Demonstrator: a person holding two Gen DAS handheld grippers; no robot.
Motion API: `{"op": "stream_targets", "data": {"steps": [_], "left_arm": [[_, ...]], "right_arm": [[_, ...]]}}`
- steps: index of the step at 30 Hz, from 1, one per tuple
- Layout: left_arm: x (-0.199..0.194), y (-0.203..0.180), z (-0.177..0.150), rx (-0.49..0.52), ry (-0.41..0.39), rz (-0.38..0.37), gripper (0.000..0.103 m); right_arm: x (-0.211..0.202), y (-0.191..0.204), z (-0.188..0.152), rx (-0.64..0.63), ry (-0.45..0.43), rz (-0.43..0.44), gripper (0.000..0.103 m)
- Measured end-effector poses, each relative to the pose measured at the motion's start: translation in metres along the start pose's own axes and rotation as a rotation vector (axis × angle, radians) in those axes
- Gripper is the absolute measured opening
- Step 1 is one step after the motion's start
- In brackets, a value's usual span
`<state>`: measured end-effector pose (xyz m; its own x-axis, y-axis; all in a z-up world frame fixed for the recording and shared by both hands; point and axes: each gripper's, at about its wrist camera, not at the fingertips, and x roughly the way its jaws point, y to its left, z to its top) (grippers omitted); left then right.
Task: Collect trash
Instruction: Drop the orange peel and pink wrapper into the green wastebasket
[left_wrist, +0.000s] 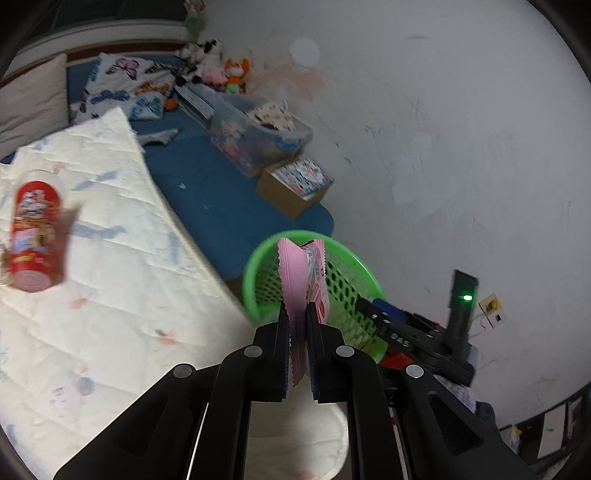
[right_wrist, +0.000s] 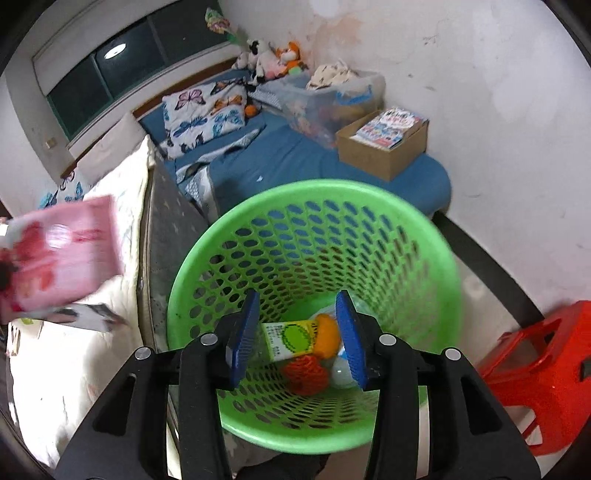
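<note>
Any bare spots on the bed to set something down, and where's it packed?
Free: the white quilt right of the red can, and the blue sheet between the butterfly pillow and cardboard box. Crowded: the far corner with stuffed toys and clear bin; green basket bottom holds trash.

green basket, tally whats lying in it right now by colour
Inside the green basket, seen from the right wrist:
yellow-green packet: 1
orange round thing: 1
red net ball: 1
pale whitish thing, partly hidden: 1
Total: 4
</note>
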<state>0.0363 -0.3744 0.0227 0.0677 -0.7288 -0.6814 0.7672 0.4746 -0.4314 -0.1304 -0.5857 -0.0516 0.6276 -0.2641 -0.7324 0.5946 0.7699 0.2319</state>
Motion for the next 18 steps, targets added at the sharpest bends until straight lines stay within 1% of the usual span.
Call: {"op": "stream_targets", "data": {"steps": [2, 5, 10, 13, 14, 15, 16, 18], "left_arm": [[0.014, -0.007, 0.002, 0.011, 0.018, 0.003, 0.009], [0.036, -0.016, 0.003, 0.018, 0.056, 0.0, 0.009], [0.069, -0.029, 0.005, 0.033, 0.109, 0.021, 0.009], [0.089, -0.034, 0.008, 0.037, 0.142, 0.04, 0.013], [0.093, -0.034, 0.009, 0.035, 0.147, 0.041, 0.016], [0.097, -0.034, 0.009, 0.032, 0.156, 0.039, 0.023], [0.101, -0.034, 0.01, 0.033, 0.161, 0.037, 0.025], [0.106, -0.034, 0.011, 0.041, 0.163, 0.041, 0.037]], "right_arm": [[-0.008, -0.006, -0.001, 0.007, -0.017, -0.01, 0.052], [-0.02, -0.016, -0.004, 0.007, -0.038, -0.029, 0.052], [-0.027, -0.029, -0.009, 0.025, -0.046, -0.047, 0.052], [-0.027, -0.036, -0.013, 0.043, -0.041, -0.044, 0.052], [-0.028, -0.038, -0.014, 0.044, -0.039, -0.045, 0.052], [-0.028, -0.039, -0.015, 0.044, -0.037, -0.045, 0.052], [-0.028, -0.04, -0.016, 0.044, -0.037, -0.047, 0.052], [-0.029, -0.041, -0.018, 0.047, -0.036, -0.042, 0.052]]}}
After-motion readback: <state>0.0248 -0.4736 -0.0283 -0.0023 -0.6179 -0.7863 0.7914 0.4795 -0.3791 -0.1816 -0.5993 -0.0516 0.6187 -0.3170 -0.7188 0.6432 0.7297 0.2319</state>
